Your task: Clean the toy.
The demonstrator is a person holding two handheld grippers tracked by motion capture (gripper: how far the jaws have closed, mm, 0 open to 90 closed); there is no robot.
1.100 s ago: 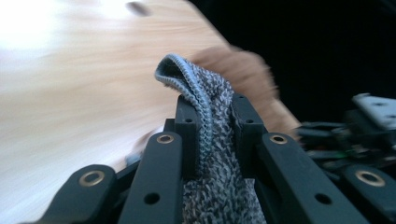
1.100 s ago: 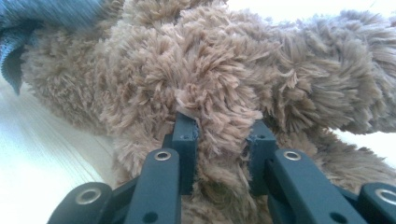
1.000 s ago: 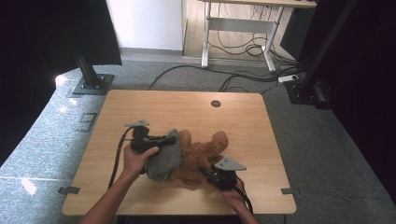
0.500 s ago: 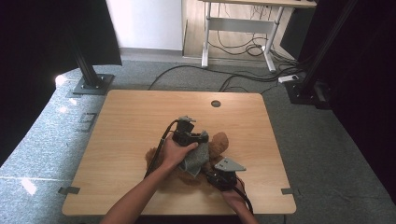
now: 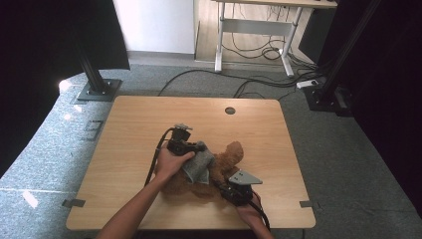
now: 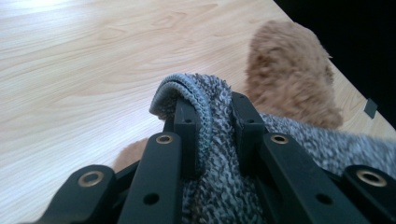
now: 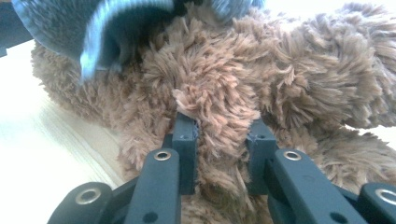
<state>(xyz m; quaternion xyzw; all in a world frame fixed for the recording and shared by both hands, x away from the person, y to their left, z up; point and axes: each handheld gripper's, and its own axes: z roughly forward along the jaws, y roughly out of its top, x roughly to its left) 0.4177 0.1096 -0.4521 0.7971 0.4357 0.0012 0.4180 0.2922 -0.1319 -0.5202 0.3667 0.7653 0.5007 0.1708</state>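
Observation:
A brown plush toy (image 5: 230, 158) lies on the wooden table (image 5: 129, 124) near the front middle. A grey knitted garment (image 5: 199, 166) is draped over it. My left gripper (image 5: 198, 148) is shut on the garment's ribbed hem (image 6: 205, 119), holding it above the toy (image 6: 292, 77). My right gripper (image 5: 225, 188) sits at the toy's front right side and is shut on a tuft of its fur (image 7: 219, 126). In the right gripper view the grey garment (image 7: 107, 28) hangs blurred above the toy's body.
A round cable hole (image 5: 229, 110) is in the table's far side. Black stand bases (image 5: 97, 89) and cables (image 5: 259, 84) lie on the grey floor beyond the table. A desk frame (image 5: 254, 30) stands at the back.
My left hand has carried the grey garment from the toy's left side to the right, over the toy's body. The right gripper has stayed put on the toy.

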